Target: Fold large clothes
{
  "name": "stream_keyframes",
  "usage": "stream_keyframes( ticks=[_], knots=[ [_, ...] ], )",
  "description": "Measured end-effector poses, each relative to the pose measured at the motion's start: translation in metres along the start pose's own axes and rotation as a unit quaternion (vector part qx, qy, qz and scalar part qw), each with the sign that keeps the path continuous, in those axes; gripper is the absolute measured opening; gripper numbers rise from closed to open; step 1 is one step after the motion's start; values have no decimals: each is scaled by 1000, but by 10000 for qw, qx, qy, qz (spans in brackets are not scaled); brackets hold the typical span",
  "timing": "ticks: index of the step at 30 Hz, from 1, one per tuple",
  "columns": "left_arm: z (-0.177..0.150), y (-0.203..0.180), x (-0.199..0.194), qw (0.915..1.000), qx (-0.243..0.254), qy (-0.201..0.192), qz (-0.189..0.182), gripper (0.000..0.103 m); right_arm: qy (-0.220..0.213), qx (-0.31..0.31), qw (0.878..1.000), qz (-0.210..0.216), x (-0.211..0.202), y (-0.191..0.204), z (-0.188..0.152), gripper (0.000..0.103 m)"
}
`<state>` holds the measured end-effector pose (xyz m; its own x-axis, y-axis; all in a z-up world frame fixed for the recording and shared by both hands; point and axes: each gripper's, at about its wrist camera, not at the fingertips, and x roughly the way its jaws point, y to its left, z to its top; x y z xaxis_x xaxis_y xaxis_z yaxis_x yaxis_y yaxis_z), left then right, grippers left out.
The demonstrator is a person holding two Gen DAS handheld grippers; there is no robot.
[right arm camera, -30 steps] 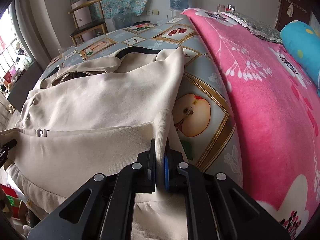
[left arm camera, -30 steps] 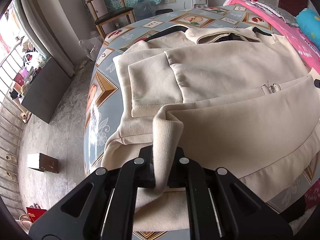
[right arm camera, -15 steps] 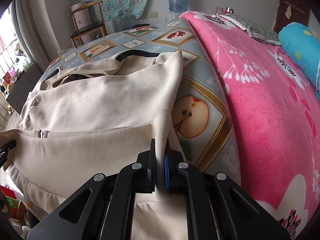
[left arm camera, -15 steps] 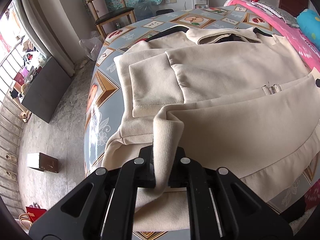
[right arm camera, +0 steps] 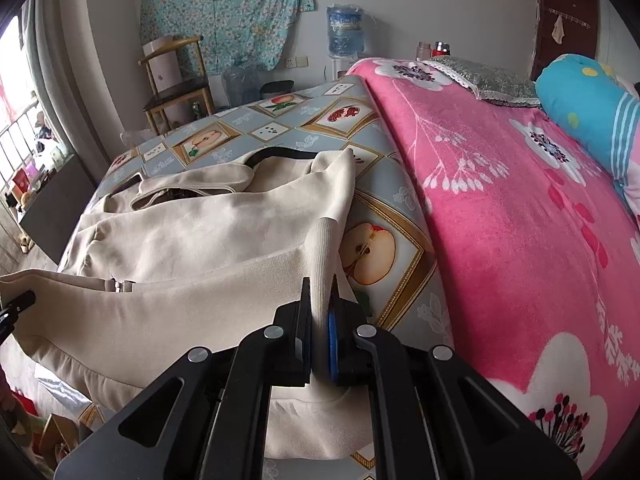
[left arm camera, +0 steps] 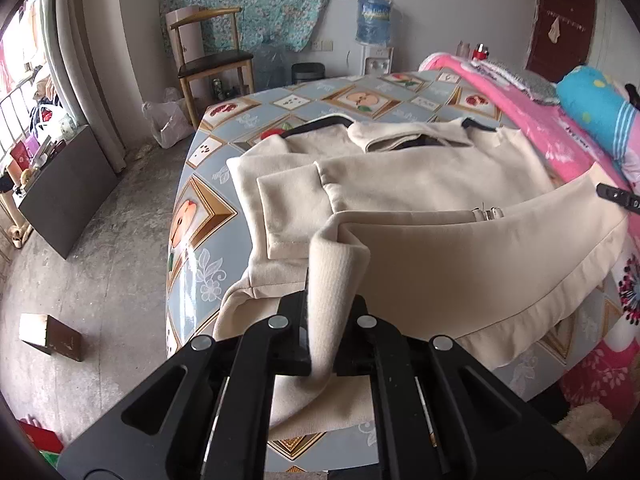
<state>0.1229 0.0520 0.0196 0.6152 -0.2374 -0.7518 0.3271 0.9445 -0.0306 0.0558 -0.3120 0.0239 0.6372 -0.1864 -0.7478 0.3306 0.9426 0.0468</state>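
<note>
Fruit-patterned tablecloth (left arm camera: 208, 216) beside pink blanket (right arm camera: 520, 200), chair (left arm camera: 212, 60) seemingly behind; left gripper (left arm camera: 324, 332) and right gripper (right arm camera: 320, 320) each clamp the cream jacket's (left arm camera: 440, 176) ribbed hem.

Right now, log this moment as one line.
left claw: shut on hem | right claw: shut on hem | cream jacket: hem lifted, collar end flat on tablecloth

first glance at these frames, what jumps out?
The cream jacket spread across the fruit-print tablecloth, its ribbed hem lifted at both corners. The left gripper and right gripper each have jaws shut on that hem. To the right, a bright pink floral blanket lies beside it.
</note>
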Motion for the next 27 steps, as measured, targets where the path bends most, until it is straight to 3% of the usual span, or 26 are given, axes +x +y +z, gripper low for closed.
stream_keyframes(
  ticks=[5, 9, 14, 18, 22, 27],
  knots=[
    [17, 13, -24, 9985, -200, -321, -385, 5, -340, 117, 9993, 108, -20, -2, 15, 6],
    [49, 22, -26, 9971, -176, -558, -491, 5, -633, -61, 9978, 175, -17, 1, 45, 6],
    [106, 34, 0, 9962, -81, -706, -510, 5, -826, -215, 9955, 421, 17, 4, 103, 6],
    [162, 43, 44, 9972, 7, -663, -357, 5, -725, -280, 9954, 565, 68, 6, 155, 6],
    [201, 54, 119, 9993, -143, -165, -289, 5, -315, -321, 9979, 468, 145, 12, 183, 6],
    [181, 64, 227, 9946, -326, 980, -115, 5, 704, -274, 9964, 380, 244, 10, 164, 6]
  ],
)
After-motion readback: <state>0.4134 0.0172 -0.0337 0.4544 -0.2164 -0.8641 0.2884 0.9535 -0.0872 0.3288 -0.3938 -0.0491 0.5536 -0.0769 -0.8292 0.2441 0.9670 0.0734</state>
